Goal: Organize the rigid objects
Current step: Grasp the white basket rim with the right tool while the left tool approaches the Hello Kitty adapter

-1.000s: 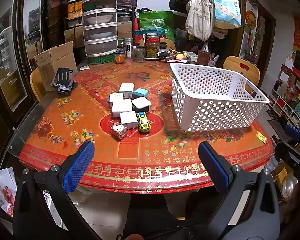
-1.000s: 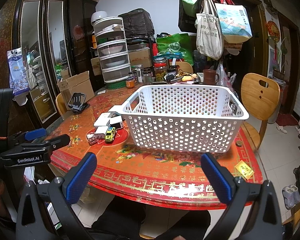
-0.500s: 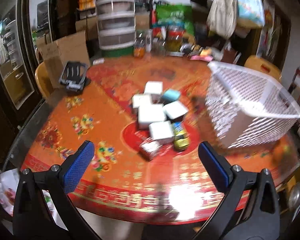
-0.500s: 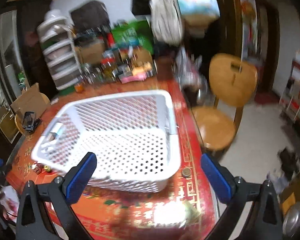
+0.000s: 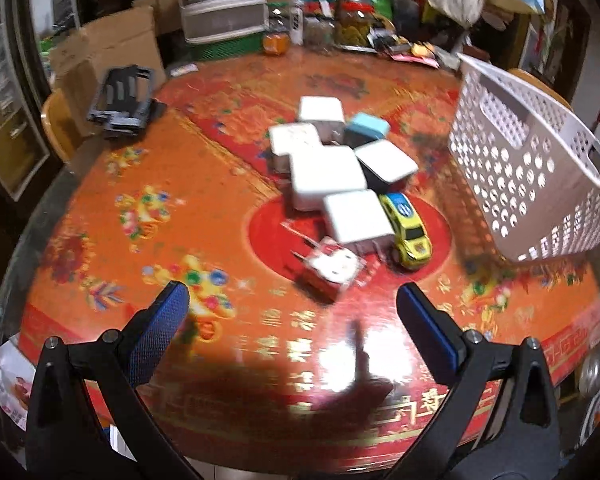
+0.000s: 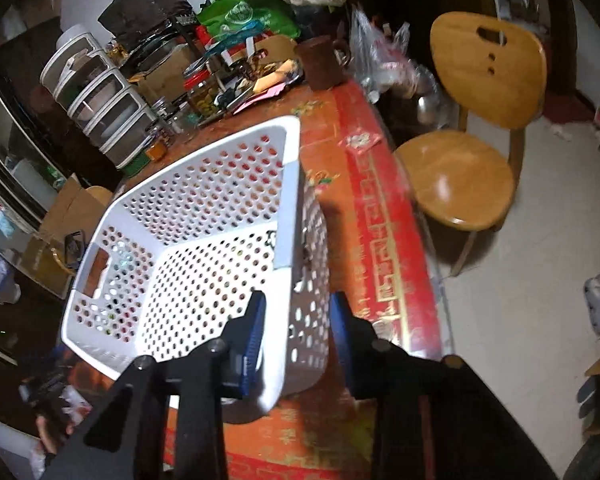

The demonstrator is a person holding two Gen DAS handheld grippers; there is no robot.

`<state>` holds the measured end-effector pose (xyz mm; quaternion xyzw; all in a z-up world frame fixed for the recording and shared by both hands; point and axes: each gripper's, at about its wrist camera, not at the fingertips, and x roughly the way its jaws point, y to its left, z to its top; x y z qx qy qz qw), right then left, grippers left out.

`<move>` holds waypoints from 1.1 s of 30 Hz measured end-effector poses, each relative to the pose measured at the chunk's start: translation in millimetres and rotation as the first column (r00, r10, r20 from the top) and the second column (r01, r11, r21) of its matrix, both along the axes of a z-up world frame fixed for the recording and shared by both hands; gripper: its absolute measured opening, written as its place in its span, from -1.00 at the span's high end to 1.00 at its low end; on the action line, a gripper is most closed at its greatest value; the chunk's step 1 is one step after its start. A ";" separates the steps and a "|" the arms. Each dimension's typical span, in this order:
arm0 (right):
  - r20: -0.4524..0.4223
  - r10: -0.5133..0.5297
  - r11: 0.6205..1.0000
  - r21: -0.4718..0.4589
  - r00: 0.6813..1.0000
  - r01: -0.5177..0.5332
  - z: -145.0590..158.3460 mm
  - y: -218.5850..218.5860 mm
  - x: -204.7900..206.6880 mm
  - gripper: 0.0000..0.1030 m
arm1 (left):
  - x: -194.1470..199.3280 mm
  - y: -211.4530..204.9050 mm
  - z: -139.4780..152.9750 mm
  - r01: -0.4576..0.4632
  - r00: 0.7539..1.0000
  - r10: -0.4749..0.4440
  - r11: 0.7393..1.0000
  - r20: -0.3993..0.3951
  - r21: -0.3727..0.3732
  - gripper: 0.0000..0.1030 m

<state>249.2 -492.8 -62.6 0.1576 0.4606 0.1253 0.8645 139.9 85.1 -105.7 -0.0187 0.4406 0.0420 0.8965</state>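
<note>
- The right gripper (image 6: pixel 296 330) has just been closing, its jaws astride the near wall of the white basket (image 6: pixel 204 248); the wall stands between the pads, though whether they press on it yet I cannot tell.
- The left gripper (image 5: pixel 292 320) hangs spread wide and empty, just short of the red-and-white cube (image 5: pixel 332 270) at the near edge of the cluster.
- I judge this the setup: steady the basket, then pick the cube.
- The yellow toy car (image 5: pixel 406 230) and a white box (image 5: pixel 358 216) crowd the cube's far side; approach from the bare near side.
- The basket sits near the table edge (image 6: pixel 396 240); pull gently.
</note>
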 end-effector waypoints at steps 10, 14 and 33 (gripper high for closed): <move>-0.030 -0.007 0.998 -0.067 1.000 0.005 7.7 17.3 6.1 0.75 | 24.6 -19.1 -19.7 0.048 0.998 -0.047 0.999 -0.052 0.024 -0.99; -0.050 -0.021 0.994 -0.110 0.999 0.016 7.9 23.4 9.1 0.78 | 33.1 -17.8 -26.5 0.065 0.995 -0.064 0.998 -0.073 0.015 -0.92; -0.156 -0.076 0.969 -0.243 0.985 0.036 -20.2 43.6 28.7 0.79 | 40.4 -8.6 -34.0 0.108 0.993 -0.110 0.993 -0.042 -0.047 -0.11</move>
